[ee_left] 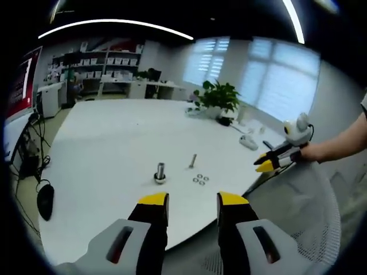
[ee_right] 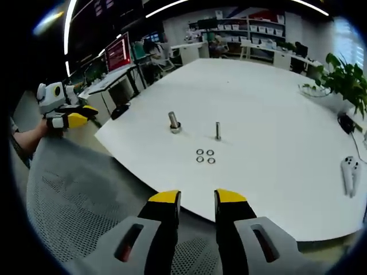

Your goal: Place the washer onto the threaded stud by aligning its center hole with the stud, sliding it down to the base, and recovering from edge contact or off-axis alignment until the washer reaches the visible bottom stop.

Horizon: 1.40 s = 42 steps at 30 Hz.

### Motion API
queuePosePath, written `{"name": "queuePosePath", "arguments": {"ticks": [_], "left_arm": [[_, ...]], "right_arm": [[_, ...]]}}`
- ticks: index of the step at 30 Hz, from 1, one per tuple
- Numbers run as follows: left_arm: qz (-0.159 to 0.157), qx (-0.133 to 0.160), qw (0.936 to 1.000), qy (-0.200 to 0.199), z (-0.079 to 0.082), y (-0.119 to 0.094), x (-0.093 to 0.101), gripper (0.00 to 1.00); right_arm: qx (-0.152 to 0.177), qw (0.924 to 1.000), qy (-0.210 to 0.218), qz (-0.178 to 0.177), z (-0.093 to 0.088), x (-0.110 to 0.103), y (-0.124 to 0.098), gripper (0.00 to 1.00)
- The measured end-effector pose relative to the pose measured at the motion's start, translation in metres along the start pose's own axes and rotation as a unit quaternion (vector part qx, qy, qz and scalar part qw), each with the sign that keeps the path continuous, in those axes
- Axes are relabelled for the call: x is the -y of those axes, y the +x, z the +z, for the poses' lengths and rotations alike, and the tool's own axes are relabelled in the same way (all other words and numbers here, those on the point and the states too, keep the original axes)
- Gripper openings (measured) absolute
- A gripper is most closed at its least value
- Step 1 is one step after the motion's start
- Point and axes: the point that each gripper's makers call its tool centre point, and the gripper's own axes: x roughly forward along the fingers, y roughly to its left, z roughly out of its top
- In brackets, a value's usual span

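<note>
Left gripper view: own left gripper [ee_left: 192,205] at the bottom, yellow-tipped jaws apart with a clear gap, nothing held, hanging off the near edge of the white table [ee_left: 109,166]. A black mouse-like item [ee_left: 45,200] sits off the table's left edge, low. On the table, near the near edge: a short thick bolt [ee_left: 160,173] standing upright on its head, then the thin threaded stud [ee_left: 192,161] upright just to its right and a bit further in, then a small cluster of washers [ee_left: 200,179] lying flat in front of the stud, apart from it. Potted plant [ee_left: 218,98] at the far edge. The right gripper [ee_left: 268,162] comes in from the right, held in a hand [ee_left: 312,152] off the table's right edge; jaw gap can't tell here. Mesh chair back [ee_left: 298,217] lower right.

Right gripper view: own right gripper [ee_right: 197,199] at the bottom, jaws parted, empty, over the mesh chair [ee_right: 74,195]. The left gripper [ee_right: 77,117] at far left, off the table corner. On the table [ee_right: 275,189]: bolt [ee_right: 174,122], stud [ee_right: 218,131], four washers [ee_right: 205,156] near the near edge, none on the stud. White controller [ee_right: 348,172] by the right edge.
</note>
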Motion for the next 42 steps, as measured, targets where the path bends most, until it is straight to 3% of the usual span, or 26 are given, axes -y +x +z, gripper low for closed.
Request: {"name": "queuePosePath", "arguments": {"ticks": [3,7,10,29,34,38,40,42], "left_arm": [[0.0,-0.003,1.0,0.003,-0.001,0.0,0.0,0.31],[0.005,0.003,1.0,-0.001,0.002,-0.001,-0.002,0.31],[0.001,-0.002,1.0,0.004,0.0,0.0,0.001,0.31],[0.014,0.0,0.9999,-0.004,0.0,-0.001,-0.005,0.3],[0.012,0.0,0.9999,0.002,0.0,-0.001,-0.004,0.29],[0.016,-0.002,0.9999,-0.004,-0.001,-0.002,-0.006,0.29],[0.014,-0.004,0.9999,0.0,-0.001,-0.001,-0.005,0.3],[0.016,-0.007,0.9998,0.003,-0.002,-0.002,-0.006,0.3]], "right_arm": [[-0.028,0.9991,-0.026,0.017,-0.007,-0.008,0.004,0.27],[0.005,0.9993,-0.007,0.036,0.004,-0.014,0.002,0.28],[-0.004,0.9997,-0.008,0.023,0.001,-0.008,0.001,0.28],[-0.017,0.9995,0.004,0.028,-0.002,-0.01,0.003,0.27],[-0.039,0.9978,-0.032,0.043,-0.01,-0.02,0.005,0.31],[-0.025,0.9988,-0.013,0.039,-0.003,-0.015,0.004,0.32],[-0.058,0.9966,-0.012,0.056,-0.013,-0.022,0.006,0.35],[-0.087,0.9931,-0.044,0.065,-0.019,-0.024,0.011,0.36]]}}
